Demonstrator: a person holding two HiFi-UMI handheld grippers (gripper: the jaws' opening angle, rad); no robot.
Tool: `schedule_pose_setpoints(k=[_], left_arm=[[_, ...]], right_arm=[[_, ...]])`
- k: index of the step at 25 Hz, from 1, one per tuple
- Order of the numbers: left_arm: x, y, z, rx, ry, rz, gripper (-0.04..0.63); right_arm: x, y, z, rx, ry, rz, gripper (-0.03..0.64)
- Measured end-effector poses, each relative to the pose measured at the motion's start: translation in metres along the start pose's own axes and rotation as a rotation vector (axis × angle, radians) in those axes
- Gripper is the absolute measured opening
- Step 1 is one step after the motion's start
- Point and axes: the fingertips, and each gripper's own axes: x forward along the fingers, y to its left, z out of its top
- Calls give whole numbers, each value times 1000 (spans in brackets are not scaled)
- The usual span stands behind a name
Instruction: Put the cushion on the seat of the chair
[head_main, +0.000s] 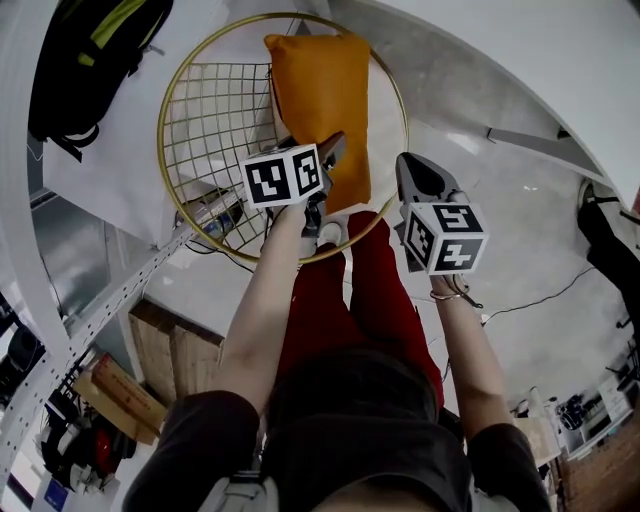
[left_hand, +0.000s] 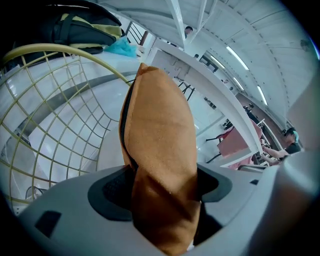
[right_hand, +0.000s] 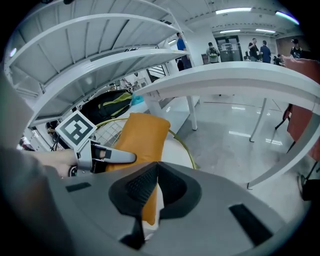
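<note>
The left gripper (head_main: 325, 170) is clamping the orange cushion (head_main: 320, 100) by its near end. Its jaws are standing wide apart, one pad pressing on each face of the fabric, and the fabric is bunching into a fold between them. The cushion is stretching out from that grip over the chair (head_main: 180, 90), a round one with a gold rim and a gold wire grid. From the head view the cushion is covering the right-hand part of the ring, its far end reaching the far rim, and the wire grid is showing bare on the left-hand part. In the left gripper view the cushion is standing on edge, with the wire grid curving away to its left (whether its underside is touching the seat, no view is telling us). The right gripper (head_main: 410, 170) is hovering just beside the cushion on its right, over the near rim of the chair. Its jaws are closed tip to tip and gripping nothing, and the orange fabric is showing only behind them. A black backpack (head_main: 95, 50) with yellow-green trim is lying beyond the chair's left rim. The person's legs in red trousers (head_main: 370, 290) are standing right at the near rim.
</note>
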Motion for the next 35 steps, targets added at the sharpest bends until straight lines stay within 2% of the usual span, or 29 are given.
schedule_pose_setpoints(k=[14,19,24,35], left_arm=[[35,3,-12,-9,96,11,370],[23,5,-5,-3,107,12,370],[52,6,-12,-11,124,32,370],[69,11,-8,7,148,61,371]], right_arm=[[21,-12,-13,26,42,17,18],[19,2,-8,28,53,21,18],[32,-20,-26,41,84,26,18],[45,-20,-40,59,139,54,18]])
